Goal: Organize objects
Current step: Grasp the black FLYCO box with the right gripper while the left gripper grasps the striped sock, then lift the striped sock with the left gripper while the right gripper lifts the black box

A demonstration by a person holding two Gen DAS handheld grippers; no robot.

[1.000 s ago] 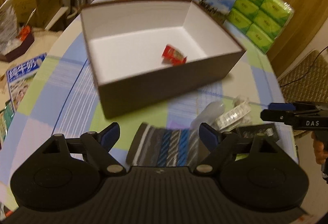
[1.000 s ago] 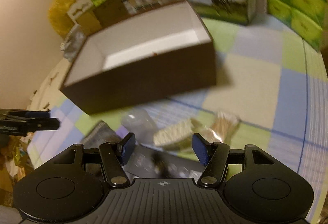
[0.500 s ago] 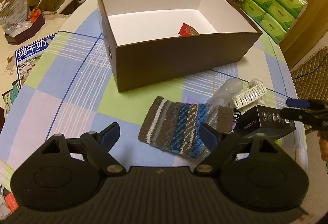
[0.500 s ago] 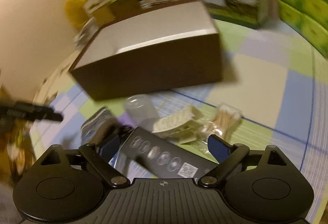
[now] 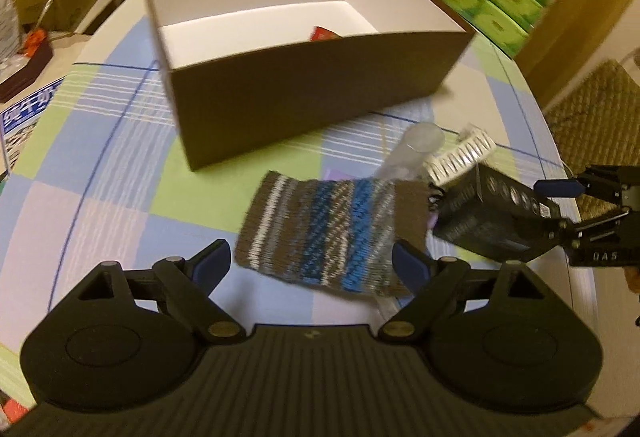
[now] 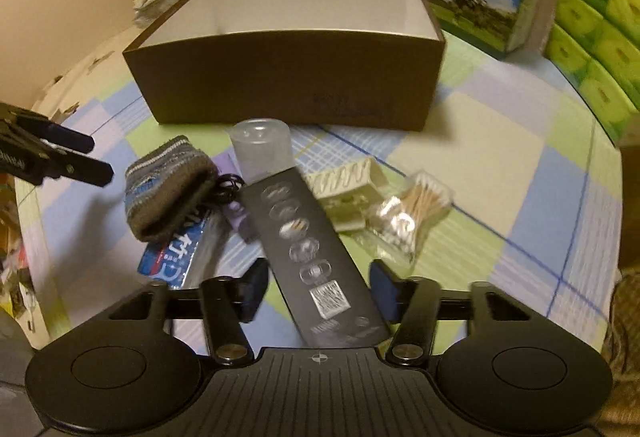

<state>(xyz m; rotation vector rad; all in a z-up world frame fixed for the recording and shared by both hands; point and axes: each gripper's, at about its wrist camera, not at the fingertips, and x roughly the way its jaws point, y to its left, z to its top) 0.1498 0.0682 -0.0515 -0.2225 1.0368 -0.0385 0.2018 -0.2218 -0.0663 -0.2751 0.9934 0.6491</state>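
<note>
Since a moment ago my right gripper (image 6: 318, 289) has come onto the black carton (image 6: 316, 257), its fingers just closing; whether they press it yet I cannot tell. From the left view the carton looks tilted off the worktop (image 5: 120, 165). My left gripper (image 5: 312, 261) has dropped toward the knitted pouch (image 5: 332, 229), fingers released and wide. I judge this the pick-up step; next calls for a firm pinch, then a lift over the brown box (image 5: 312, 93) wall. Inside the box I see only a red packet (image 5: 324, 34)
</note>
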